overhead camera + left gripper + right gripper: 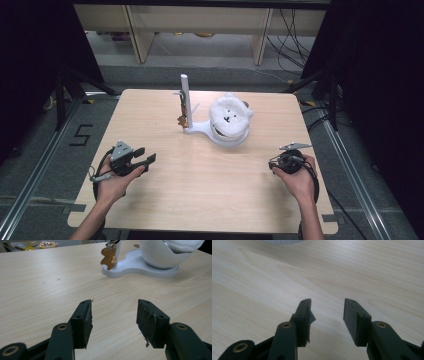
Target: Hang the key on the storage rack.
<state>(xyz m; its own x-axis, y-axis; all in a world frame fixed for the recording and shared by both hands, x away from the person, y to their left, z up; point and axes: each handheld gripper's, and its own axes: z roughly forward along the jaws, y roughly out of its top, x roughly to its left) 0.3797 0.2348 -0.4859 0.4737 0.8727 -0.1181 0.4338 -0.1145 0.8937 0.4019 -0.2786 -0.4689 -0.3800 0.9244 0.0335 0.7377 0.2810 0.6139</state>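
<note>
Here both black two-jaw grippers, left (146,159) and right (327,312), gape wide, empty; the left gripper view catches a brown gingerbread-man charm (109,255) on the far white stand (136,263).

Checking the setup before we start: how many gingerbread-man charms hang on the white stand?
1. A gingerbread charm hangs on the post of the white stand, beside the plush toy in its bowl. Something else hangs above it, too cut off to identify.

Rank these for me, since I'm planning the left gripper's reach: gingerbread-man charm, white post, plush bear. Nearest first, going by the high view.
From the left gripper:
1. Gingerbread-man charm, hanging low at the post's near side.
2. White post, upright just behind the charm, on the stand's left end.
3. Plush bear, farther right, in the white bowl.
</note>
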